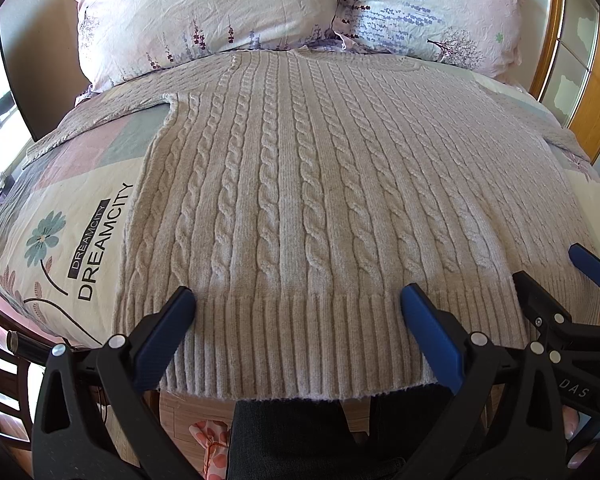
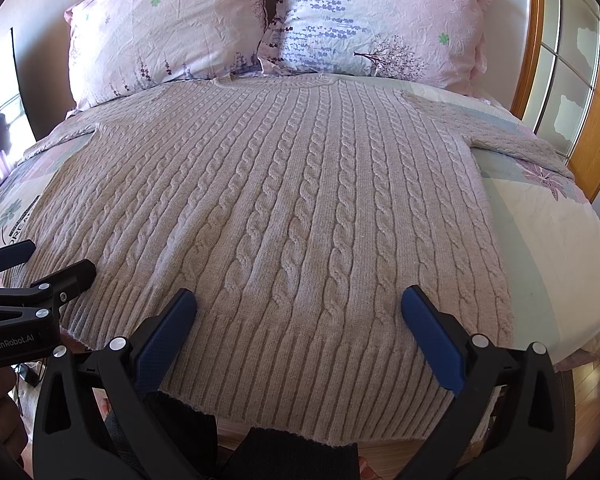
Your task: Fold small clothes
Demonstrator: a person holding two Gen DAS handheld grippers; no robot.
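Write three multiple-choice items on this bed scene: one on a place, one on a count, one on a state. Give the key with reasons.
1. Where does the sweater have its neckline?
A. Toward the pillows
B. Hanging off the near edge
C. Under the left sleeve

2. How many pillows lean at the head of the bed?
A. One
B. Two
C. Four

3. How do the jaws of the left hand-held gripper and the right hand-held gripper stand?
A. Both shut on the hem
B. One open, one shut
C. Both open, holding nothing

Key: 1 A, the collar lies just below the pillows and the ribbed hem is nearest. 2 B, a left pillow and a right pillow show. 3 C, each pair of fingers is spread wide above the hem.
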